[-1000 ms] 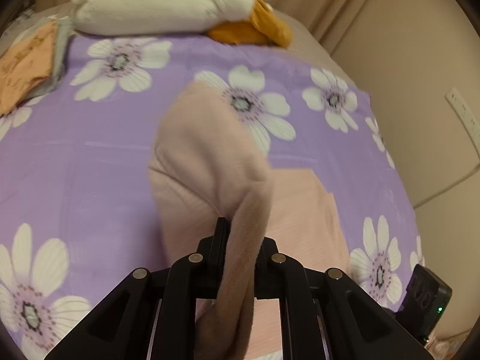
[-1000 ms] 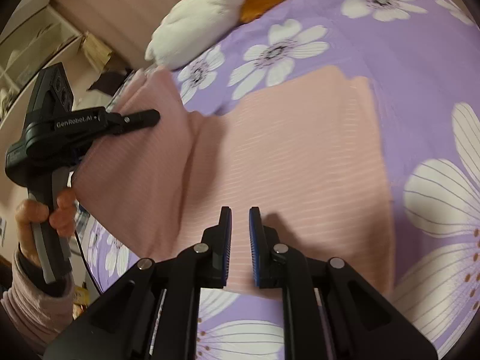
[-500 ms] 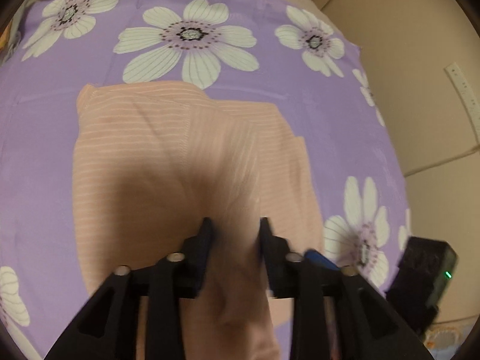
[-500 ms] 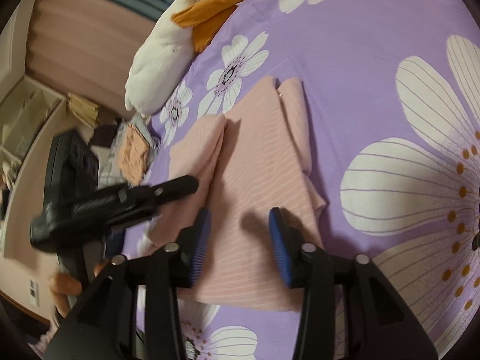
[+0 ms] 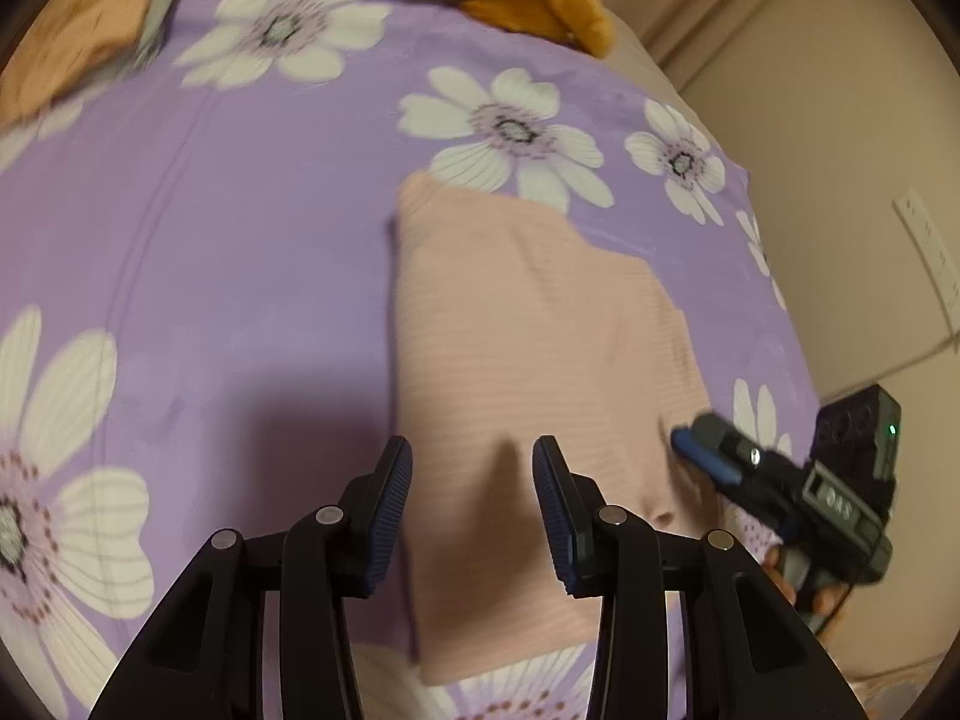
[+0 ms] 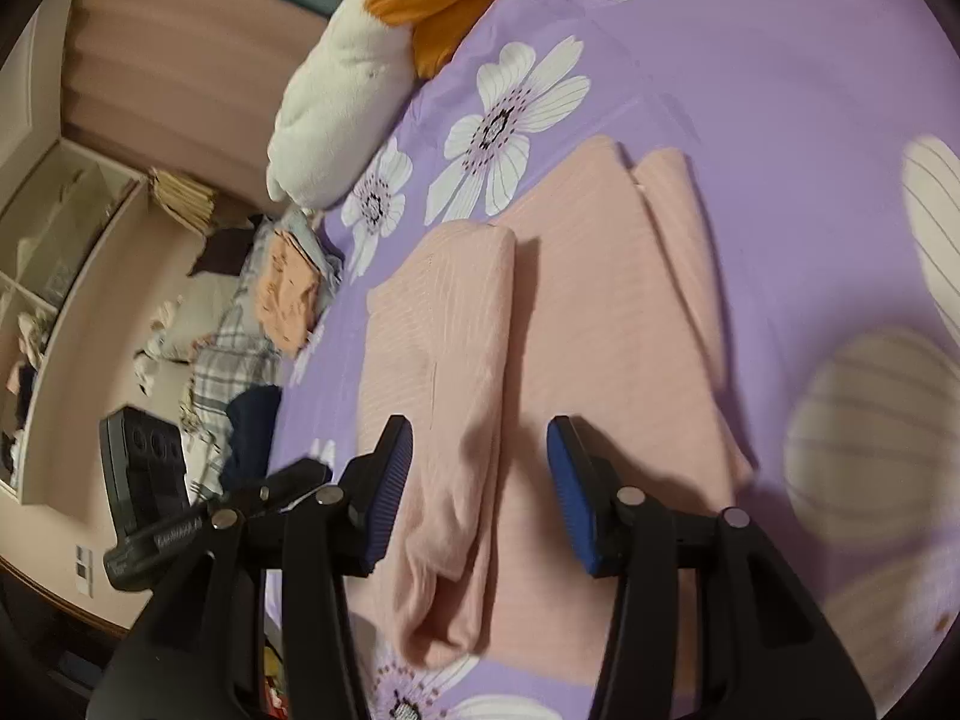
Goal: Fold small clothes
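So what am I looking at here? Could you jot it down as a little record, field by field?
Setting: a bed with a purple flowered sheet
Garment: pink ribbed top lying flat, one sleeve folded in over the body
Left gripper: open, above the garment's near edge, holding nothing
Right gripper: open, straddling the folded sleeve, holding nothing
Nearby: white and orange plush toy at the head of the bed; orange cloth at the bed's edge
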